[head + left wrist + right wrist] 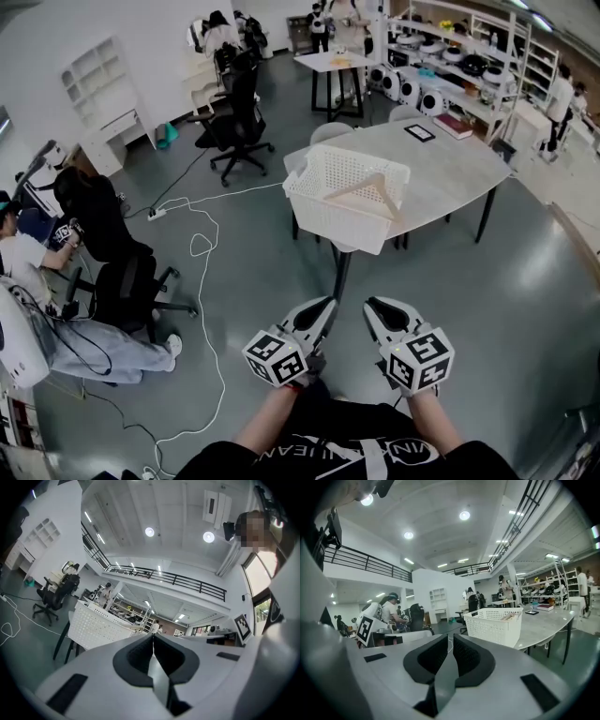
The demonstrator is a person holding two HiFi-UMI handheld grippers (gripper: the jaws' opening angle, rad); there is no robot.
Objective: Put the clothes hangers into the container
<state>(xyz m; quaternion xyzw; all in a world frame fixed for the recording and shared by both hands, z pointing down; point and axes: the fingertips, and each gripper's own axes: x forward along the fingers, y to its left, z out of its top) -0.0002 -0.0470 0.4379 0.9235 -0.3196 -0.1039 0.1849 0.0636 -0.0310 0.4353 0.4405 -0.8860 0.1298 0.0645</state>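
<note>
While it lies inside the white container [330,223], the clothes hanger [362,190] shows as a pale wooden piece with sloping shoulders, leaning against the far wall so that its upper part stands just above the rim. From the right gripper view the same hanger [510,616] pokes up at the basket's [492,626] right end. The container is a rectangular plastic basket with perforated sides, and it sits at the near left edge of a light grey table [455,173], with one corner reaching past the edge. Farther along the tabletop lie a dark tablet [419,132] and a reddish book [453,125], well apart from the basket.

Both tools are held low, close to the person's body and well short of the table. The left gripper [322,306] has its jaws pressed together with nothing between them, as does the right gripper [376,306]. A white cable [203,246] loops across the grey floor to the left, near a black office chair [238,127].
</note>
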